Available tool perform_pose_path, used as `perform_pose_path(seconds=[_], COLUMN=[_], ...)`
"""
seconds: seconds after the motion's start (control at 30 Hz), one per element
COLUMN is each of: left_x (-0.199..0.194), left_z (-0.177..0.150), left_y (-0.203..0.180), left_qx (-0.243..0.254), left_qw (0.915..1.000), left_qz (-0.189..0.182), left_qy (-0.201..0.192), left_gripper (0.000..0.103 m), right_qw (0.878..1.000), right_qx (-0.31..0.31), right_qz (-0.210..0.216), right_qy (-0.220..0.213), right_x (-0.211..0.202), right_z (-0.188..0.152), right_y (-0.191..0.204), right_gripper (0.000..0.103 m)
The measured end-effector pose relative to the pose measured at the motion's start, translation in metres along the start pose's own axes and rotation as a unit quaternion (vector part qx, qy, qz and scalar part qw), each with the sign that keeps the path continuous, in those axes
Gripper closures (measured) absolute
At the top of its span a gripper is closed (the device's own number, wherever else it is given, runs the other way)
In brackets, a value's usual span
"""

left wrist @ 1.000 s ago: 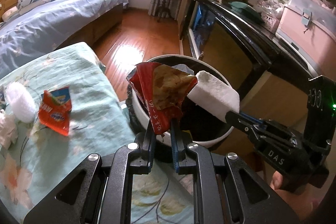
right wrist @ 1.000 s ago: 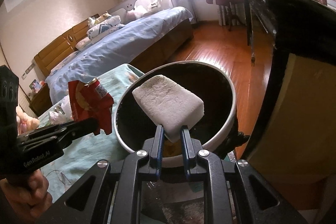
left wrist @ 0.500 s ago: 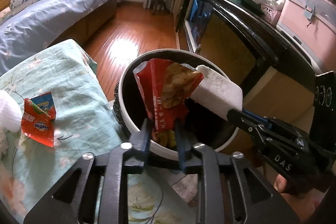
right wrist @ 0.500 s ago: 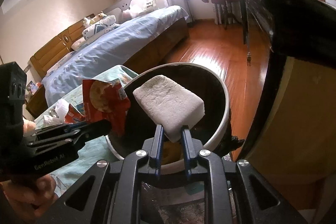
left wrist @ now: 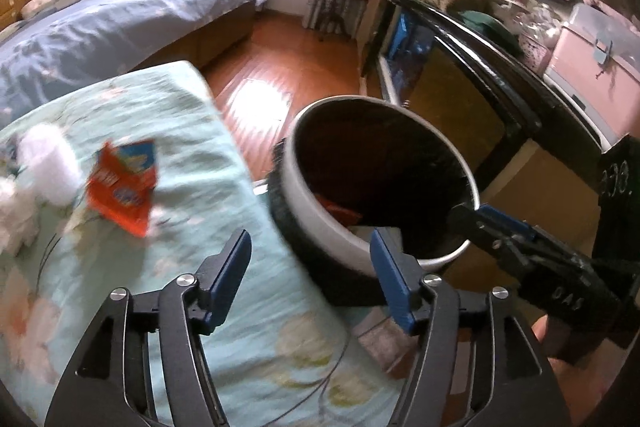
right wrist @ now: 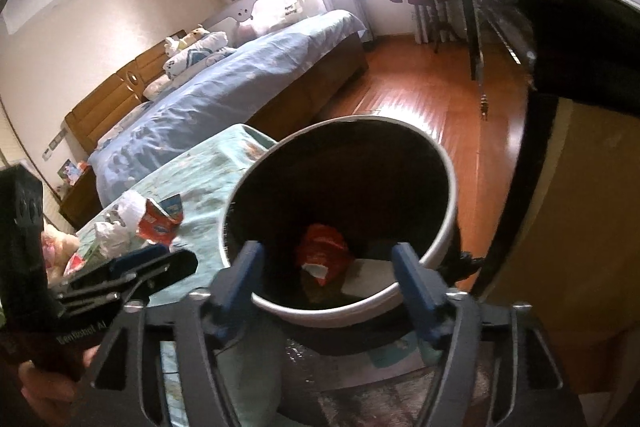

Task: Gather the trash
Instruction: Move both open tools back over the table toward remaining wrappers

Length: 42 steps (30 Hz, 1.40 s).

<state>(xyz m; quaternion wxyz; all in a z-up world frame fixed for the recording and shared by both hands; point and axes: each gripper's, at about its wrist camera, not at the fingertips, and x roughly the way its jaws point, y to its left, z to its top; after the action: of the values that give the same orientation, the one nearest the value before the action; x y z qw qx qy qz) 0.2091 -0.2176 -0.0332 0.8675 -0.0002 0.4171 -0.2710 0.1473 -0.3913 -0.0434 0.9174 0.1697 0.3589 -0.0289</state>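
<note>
Tongs of both hands are shown spread wide and empty above a round white bin (right wrist: 436, 259) lined with a black bag. The left tongs (left wrist: 310, 277) are held over the near edge of the desk (left wrist: 224, 211), which is covered with a pale green flowered cloth; the bin rim lies just ahead of the right-hand finger. The right tongs (right wrist: 326, 281) are centred over the bin mouth, with one blue-padded finger seen to each side of the rim. Inside the bin, a crumpled red snack wrapper (right wrist: 324, 255) is seen near the bottom, with a white foam block (right wrist: 370, 277) just beside it; both are partly hidden by the rim in the left wrist view. On the cloth, well apart from the bin, an orange and blue wrapper (left wrist: 124, 199) lies flat, and beside it white crumpled tissue (left wrist: 44, 171) is gathered. In the right wrist view the same wrapper (right wrist: 160, 223) is visible beyond the side-on body of the left tongs (right wrist: 160, 265). The bin stands on the wooden floor (left wrist: 288, 75) between the desk and a dark cabinet (left wrist: 460, 75). A bed (right wrist: 224, 95) with blue bedding is visible in the background.
</note>
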Motion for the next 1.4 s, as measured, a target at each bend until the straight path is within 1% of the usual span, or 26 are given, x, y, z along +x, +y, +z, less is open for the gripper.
perform_pose_path(seconds=[0.07, 0.13, 0.27, 0.33, 0.5, 0.6, 0.87, 1.13, 1.4], left_x=[-0.006, -0.011, -0.021, -0.027, -0.042, -0.051, -0.069, -0.076, -0.075], left_z=[-0.008, -0.015, -0.029, -0.036, -0.049, -0.058, -0.073, -0.079, -0.076], left_y=[0.011, 0.021, 0.046, 0.056, 0.082, 0.099, 0.14, 0.166, 0.185], left_qx=[-0.013, -0.025, -0.055, -0.065, -0.088, -0.103, -0.14, -0.16, -0.166], left_qw=[0.9999, 0.9995, 0.9979, 0.997, 0.9938, 0.991, 0.9829, 0.9776, 0.975], left_qz=[0.009, 0.018, 0.035, 0.042, 0.066, 0.083, 0.116, 0.132, 0.144], left_qy=[-0.003, -0.004, -0.004, -0.006, -0.015, -0.022, -0.029, -0.033, -0.032], left_gripper=[0.039, 0.038, 0.038, 0.038, 0.036, 0.033, 0.032, 0.031, 0.031], right_qw=[1.0, 1.0, 0.999, 0.999, 0.996, 0.994, 0.991, 0.987, 0.984], right_qx=[-0.006, -0.01, -0.024, -0.03, -0.049, -0.061, -0.076, -0.098, -0.112], right_qz=[0.007, 0.017, 0.034, 0.042, 0.067, 0.078, 0.1, 0.114, 0.118], right_qy=[0.002, 0.005, 0.01, 0.014, 0.029, 0.038, 0.051, 0.061, 0.072], right_x=[0.0, 0.001, 0.001, 0.003, 0.009, 0.014, 0.024, 0.039, 0.06], right_z=[-0.002, -0.004, -0.009, -0.012, -0.02, -0.024, -0.03, -0.033, -0.031], right_y=[0.007, 0.015, 0.033, 0.043, 0.067, 0.083, 0.114, 0.144, 0.158], right_gripper=[0.027, 0.023, 0.02, 0.017, 0.014, 0.013, 0.012, 0.012, 0.012])
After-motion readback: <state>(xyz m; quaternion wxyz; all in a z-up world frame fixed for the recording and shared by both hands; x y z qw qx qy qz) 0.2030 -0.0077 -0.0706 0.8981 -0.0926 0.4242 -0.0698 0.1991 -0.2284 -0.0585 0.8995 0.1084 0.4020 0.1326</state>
